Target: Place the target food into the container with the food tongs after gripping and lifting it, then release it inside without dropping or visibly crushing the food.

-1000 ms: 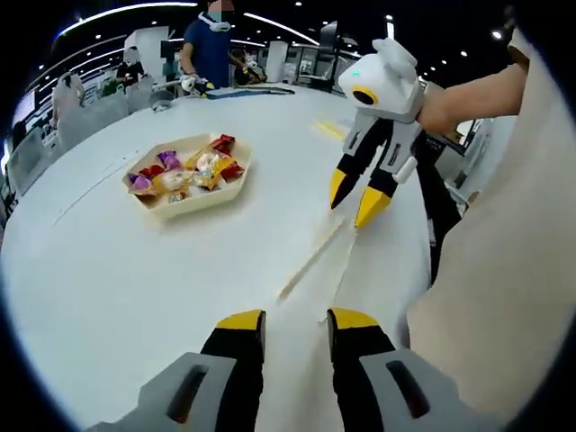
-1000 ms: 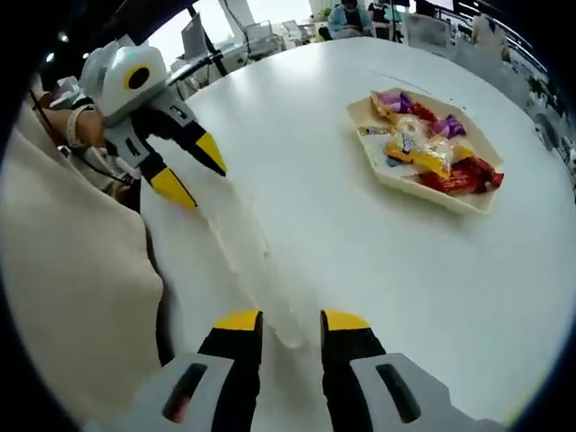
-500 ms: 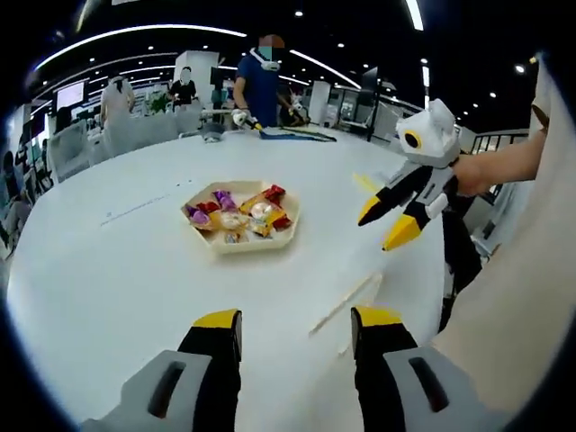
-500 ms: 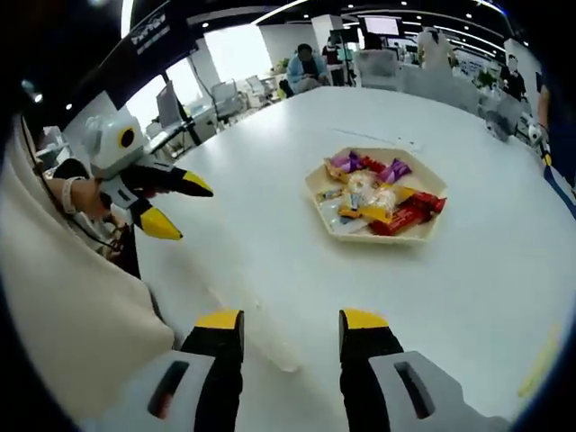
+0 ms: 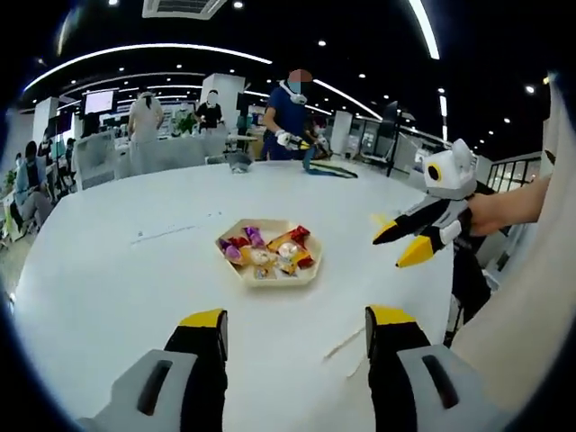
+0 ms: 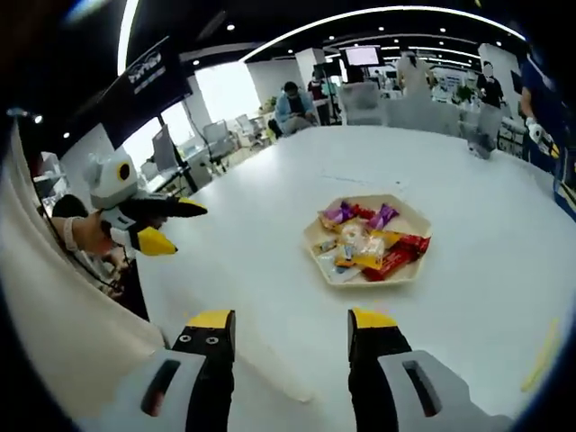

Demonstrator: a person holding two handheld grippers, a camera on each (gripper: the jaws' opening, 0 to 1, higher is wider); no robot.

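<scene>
Presently both grippers held above the white table (image 5: 108, 270), jaws of each spread wide with nothing between them. Left gripper (image 5: 294, 317) seen from its own camera; also seen in the right gripper view, off to the left, yellow tips parted (image 6: 166, 225). Right gripper (image 6: 292, 319) likewise empty; seen in the left gripper view off to the right (image 5: 405, 243), tips apart. Food tongs (image 5: 345, 341) lying flat on the table just ahead and slightly right of the left gripper's right jaw, long axis running diagonally away to the upper right; pale, thin, hard to separate from the table top. Same tongs faint in the right gripper view (image 6: 274, 378), between and just below the jaw tips, far end cut off at the picture's lower edge; which end is the hinge not readable. Hexagonal tray (image 5: 310, 274) of wrapped sweets (image 5: 270, 254) straight ahead of the left gripper, well beyond the tongs; ahead and slightly right of the right gripper (image 6: 409, 270). Target piece not identifiable among the wrappers: purple, red, yellow, too small to sort. No separate receiving container made out. Judgement: tongs untouched, pick-up not yet begun; both grippers about equally near the tongs.
</scene>
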